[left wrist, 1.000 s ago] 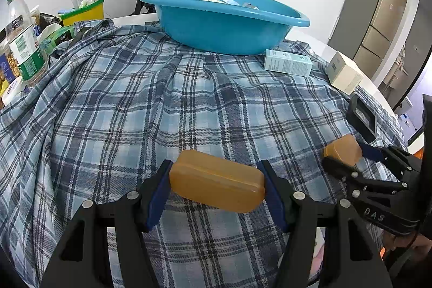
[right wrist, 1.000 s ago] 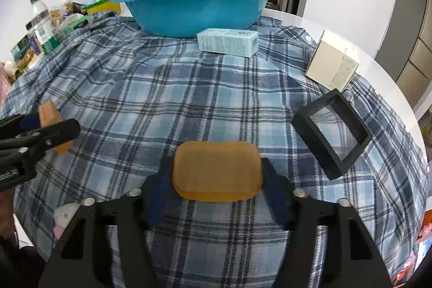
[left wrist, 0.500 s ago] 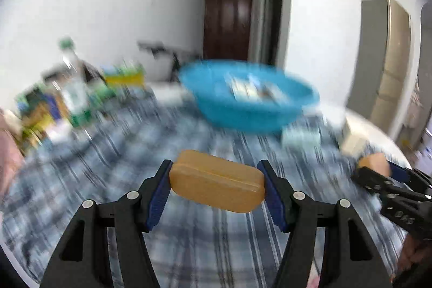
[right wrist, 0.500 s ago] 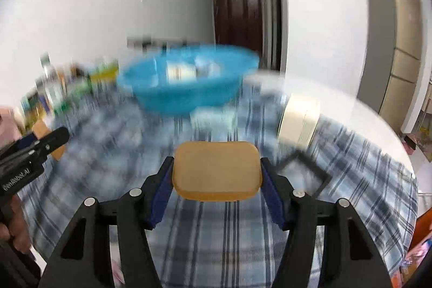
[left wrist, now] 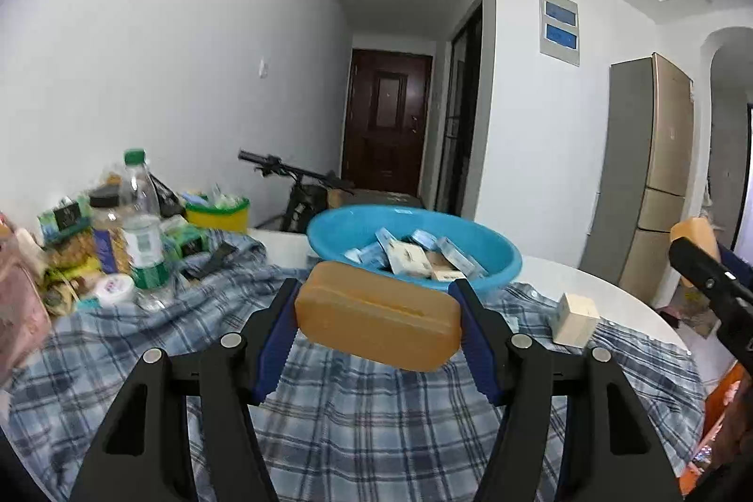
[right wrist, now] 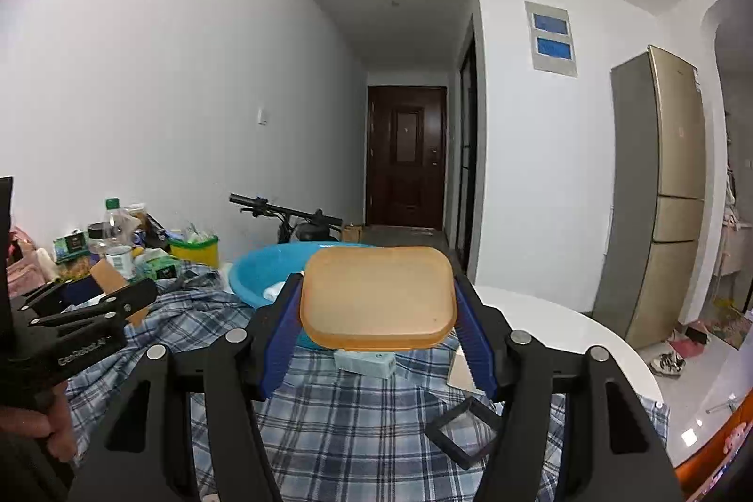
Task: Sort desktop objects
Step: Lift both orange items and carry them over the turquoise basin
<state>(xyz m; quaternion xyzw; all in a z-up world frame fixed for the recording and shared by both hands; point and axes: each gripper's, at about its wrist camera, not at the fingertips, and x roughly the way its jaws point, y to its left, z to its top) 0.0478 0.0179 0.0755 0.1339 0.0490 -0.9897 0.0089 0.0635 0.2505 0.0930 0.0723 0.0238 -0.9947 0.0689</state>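
The left gripper (left wrist: 376, 328) is clenched on an orange box (left wrist: 376, 316), held tilted above the table (left wrist: 588, 281). The right gripper (right wrist: 376, 328) grasps an orange lid (right wrist: 379, 297), held flat, its blue pads (right wrist: 277, 342) pressing on both short ends.

Only the left view looks into the blue basin (left wrist: 489, 262): several small cartons (left wrist: 409, 255) lie in it. Only the right view shows a black frame (right wrist: 463, 436) on the plaid cloth (right wrist: 353, 417) near the table's near edge, and a pale carton (right wrist: 364, 362) just before the basin (right wrist: 256, 271).

Box and lid are matt orange with rounded corners; the box shows a groove along its side.

A beige box (left wrist: 574, 318) stands toward the right edge. A bottle (left wrist: 143, 229) stands among packets at the left edge.
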